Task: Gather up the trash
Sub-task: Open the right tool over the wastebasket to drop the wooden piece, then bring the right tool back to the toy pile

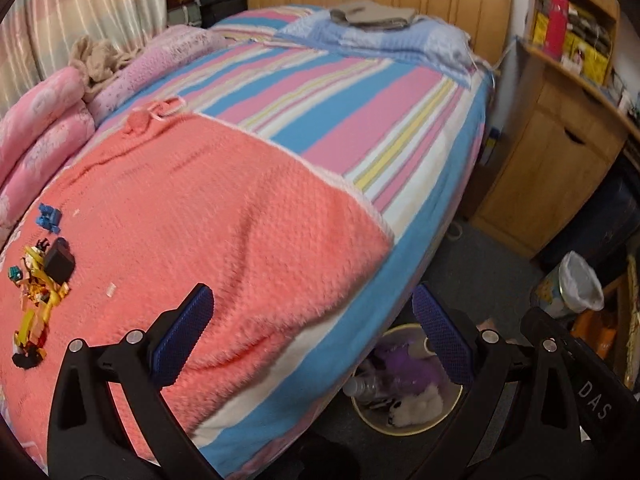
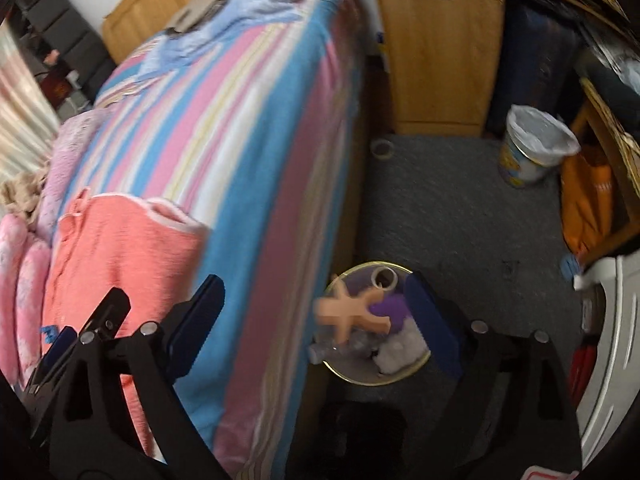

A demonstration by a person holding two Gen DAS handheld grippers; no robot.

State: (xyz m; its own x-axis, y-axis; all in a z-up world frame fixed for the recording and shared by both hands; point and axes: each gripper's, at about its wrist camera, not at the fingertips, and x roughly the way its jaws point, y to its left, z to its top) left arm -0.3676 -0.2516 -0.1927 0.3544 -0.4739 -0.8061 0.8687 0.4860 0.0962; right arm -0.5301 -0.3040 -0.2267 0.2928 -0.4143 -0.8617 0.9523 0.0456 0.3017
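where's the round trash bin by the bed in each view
Left wrist: the round bin sits at bottom centre-right, on the floor beside the bed edge, partly behind the gripper's right finger.
Right wrist: the bin is lower centre, beside the bed.
Shared landmark: the bag-lined bucket on the floor.

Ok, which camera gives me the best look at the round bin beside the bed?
The right wrist view: the round bin shows almost its whole rim and contents, though blurred, with a peach star-shaped object over it. The left wrist view is sharper, but the bed edge hides part of the bin.
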